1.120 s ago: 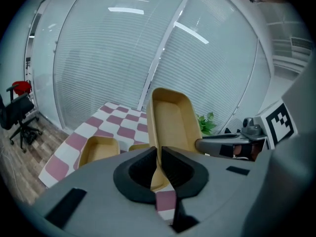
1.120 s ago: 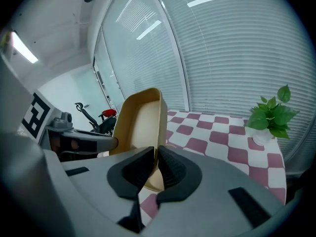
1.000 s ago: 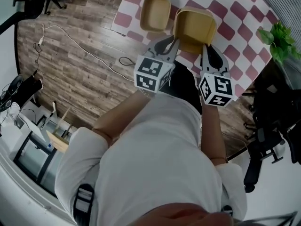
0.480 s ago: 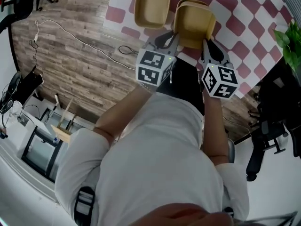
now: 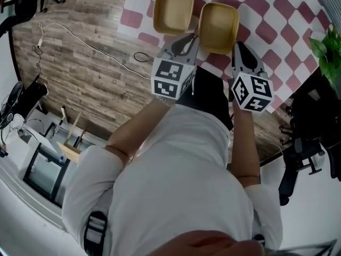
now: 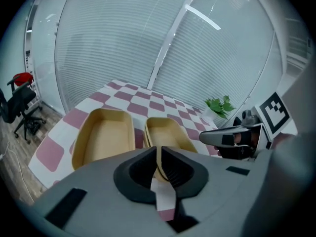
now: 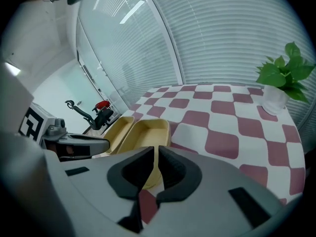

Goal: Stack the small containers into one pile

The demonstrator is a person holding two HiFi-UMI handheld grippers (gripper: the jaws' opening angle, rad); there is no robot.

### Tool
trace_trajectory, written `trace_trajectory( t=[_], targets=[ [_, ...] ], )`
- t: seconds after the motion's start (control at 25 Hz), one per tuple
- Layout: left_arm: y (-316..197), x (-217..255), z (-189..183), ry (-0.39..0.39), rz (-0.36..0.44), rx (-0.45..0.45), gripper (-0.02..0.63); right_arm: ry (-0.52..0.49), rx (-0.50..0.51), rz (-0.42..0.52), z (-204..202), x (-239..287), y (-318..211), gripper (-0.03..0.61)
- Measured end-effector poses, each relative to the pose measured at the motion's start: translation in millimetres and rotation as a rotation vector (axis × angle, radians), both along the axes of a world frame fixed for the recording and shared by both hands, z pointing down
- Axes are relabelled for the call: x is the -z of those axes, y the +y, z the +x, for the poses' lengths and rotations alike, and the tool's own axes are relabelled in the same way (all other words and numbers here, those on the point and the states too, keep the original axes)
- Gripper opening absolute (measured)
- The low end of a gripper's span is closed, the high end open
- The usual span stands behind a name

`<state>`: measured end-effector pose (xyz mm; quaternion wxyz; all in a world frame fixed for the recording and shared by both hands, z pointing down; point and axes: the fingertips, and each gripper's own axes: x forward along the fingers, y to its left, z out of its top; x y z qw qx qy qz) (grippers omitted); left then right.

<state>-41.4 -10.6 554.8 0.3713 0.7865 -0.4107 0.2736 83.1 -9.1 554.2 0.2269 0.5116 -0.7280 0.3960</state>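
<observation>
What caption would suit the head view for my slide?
Left claw and right claw pinch the near rim of the right container, beside the left container, on a checked cloth.

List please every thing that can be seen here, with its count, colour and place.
free container: one, tan, on the cloth
held container: one, tan, beside it, at right
checked cloth: one, pink and white, under both
plant: one, green, cloth's far right
cable: one, white, on the wooden floor
office chairs: at least two, black, floor edges
person: one, white shirt, foreground
left gripper: one, grey, shut on held container's near rim
right gripper: one, grey, shut on the same rim
</observation>
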Motion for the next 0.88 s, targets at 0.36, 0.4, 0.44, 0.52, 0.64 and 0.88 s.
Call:
trace_trajectory(
  t=[0.36,0.4,0.44,0.52,0.64,0.88],
  targets=[
    [2.8,-30.3,11.7,-0.042,0.027,-0.059,0.038,0.033,0.027,-0.007,-8.0,-30.6,3.3,0.038],
    [1.2,-29.8,12.8,-0.056,0.051,-0.076,0.037,0.043,0.029,0.004,-7.1,-31.0,2.1,0.035],
    [-0.2,-29.6,13.7,-0.068,0.068,-0.089,0.035,0.052,0.032,0.015,-6.5,-31.5,0.7,0.034],
    [-0.9,-30.2,14.2,-0.075,0.073,-0.098,0.035,0.062,0.034,0.022,-6.0,-32.3,-0.9,0.034],
    [-0.1,-21.8,11.9,-0.054,0.053,-0.079,0.037,0.066,0.029,0.036,-5.3,-21.7,-1.5,0.034],
    [-17.4,41.7,11.0,-0.003,0.157,-0.073,0.037,0.1,0.031,0.193,3.0,45.4,-20.2,0.034]
  ],
)
